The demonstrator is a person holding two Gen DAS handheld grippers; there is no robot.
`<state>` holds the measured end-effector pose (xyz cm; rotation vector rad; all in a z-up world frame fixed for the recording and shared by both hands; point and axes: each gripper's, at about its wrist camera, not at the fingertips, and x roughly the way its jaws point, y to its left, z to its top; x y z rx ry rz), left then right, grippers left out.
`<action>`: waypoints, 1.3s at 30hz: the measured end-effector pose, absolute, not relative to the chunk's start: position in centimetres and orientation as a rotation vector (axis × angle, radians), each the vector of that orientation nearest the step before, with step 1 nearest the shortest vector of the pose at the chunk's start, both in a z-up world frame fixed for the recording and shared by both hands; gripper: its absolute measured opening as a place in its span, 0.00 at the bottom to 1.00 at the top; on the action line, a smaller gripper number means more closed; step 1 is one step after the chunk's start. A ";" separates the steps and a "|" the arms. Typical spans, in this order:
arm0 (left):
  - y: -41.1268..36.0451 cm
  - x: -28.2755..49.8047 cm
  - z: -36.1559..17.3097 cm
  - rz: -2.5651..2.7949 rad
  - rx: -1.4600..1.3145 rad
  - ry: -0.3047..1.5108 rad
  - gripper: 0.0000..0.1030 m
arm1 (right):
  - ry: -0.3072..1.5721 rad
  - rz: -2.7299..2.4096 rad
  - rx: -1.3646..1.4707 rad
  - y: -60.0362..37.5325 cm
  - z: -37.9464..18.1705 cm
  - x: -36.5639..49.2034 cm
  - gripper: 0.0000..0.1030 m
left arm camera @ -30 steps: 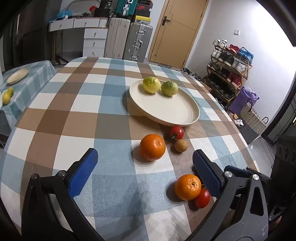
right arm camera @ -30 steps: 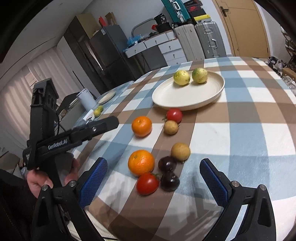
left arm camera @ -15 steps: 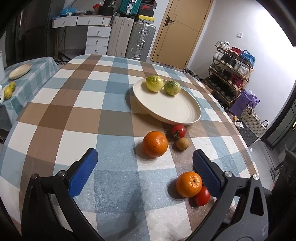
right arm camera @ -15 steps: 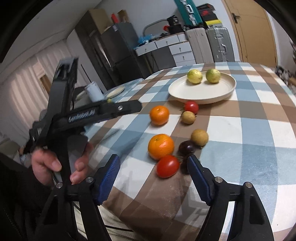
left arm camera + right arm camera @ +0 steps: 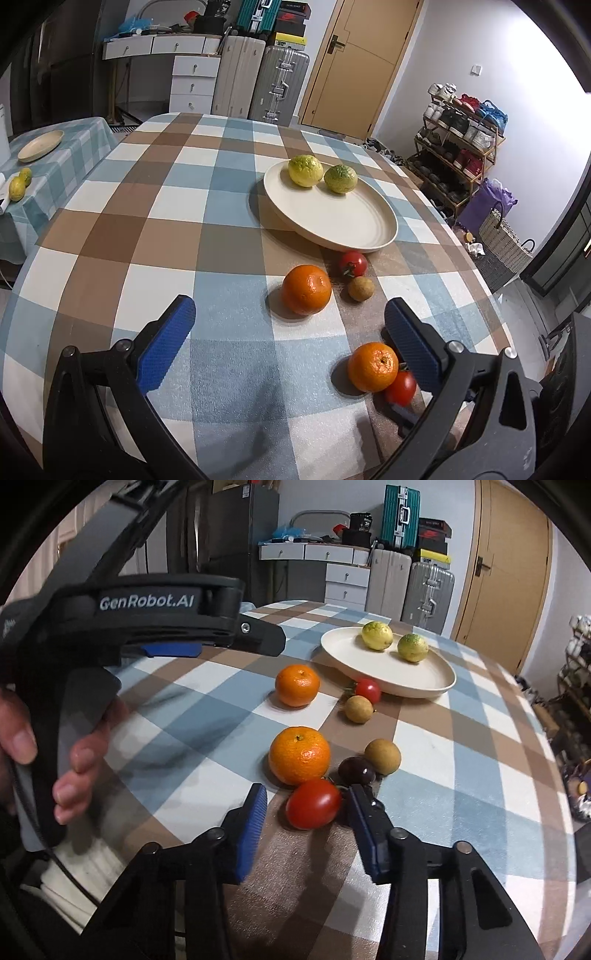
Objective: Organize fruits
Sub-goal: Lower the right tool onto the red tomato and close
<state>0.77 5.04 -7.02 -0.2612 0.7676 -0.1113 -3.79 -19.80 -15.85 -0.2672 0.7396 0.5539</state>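
My right tongs [image 5: 303, 808] point down at a slant toward the near edge of the table [image 5: 476, 738]. Their blue jaws have just been closing and now stand on either side of a red tomato [image 5: 313, 804], with a gap showing at the left jaw; the right jaw is close beside it, and I cannot tell if it touches. The tomato is oval, lying on its side, its long axis running across the gap between the jaws, slightly tilted. It touches an orange [image 5: 299, 755] just behind it.

My left tongs [image 5: 290, 332] hover wide open above the checked tablecloth, holding nothing. A hand [image 5: 70, 760] grips their handle at the left of the right camera's view.

Counted on the table: two oranges, the second [image 5: 297, 685] farther back; two tomatoes, the second [image 5: 367, 690] small and round against the plate; two brown round fruits [image 5: 383, 756], one [image 5: 358, 709] beside the far tomato; at least one dark purple fruit [image 5: 356, 770], partly hidden behind my right jaw. One cream plate [image 5: 424, 681] sits beyond them, holding two yellow-green citrus fruits [image 5: 376, 636] side by side near its far rim.
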 end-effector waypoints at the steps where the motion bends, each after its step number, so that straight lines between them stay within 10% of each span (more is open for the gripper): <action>1: 5.1 0.8 -7.0 -0.110 -0.260 0.765 0.99 | 0.737 0.547 -0.276 -19.7 -15.9 -3.8 0.35; 9: 5.6 0.7 -7.2 -0.098 -0.253 0.770 0.99 | 0.751 0.560 -0.216 -20.6 -15.4 -2.9 0.26; 11: 5.7 0.8 -7.2 -0.111 -0.259 0.774 0.99 | 0.741 0.576 -0.170 -21.2 -14.8 -2.7 0.08; 20: 4.8 0.6 -8.0 -0.144 -0.263 0.795 0.99 | 0.732 0.627 -0.092 -22.3 -13.9 -2.2 0.08; 39: 5.2 0.8 -7.8 -0.152 -0.295 0.774 0.99 | 0.736 0.603 -0.264 -20.7 -15.3 -4.5 0.41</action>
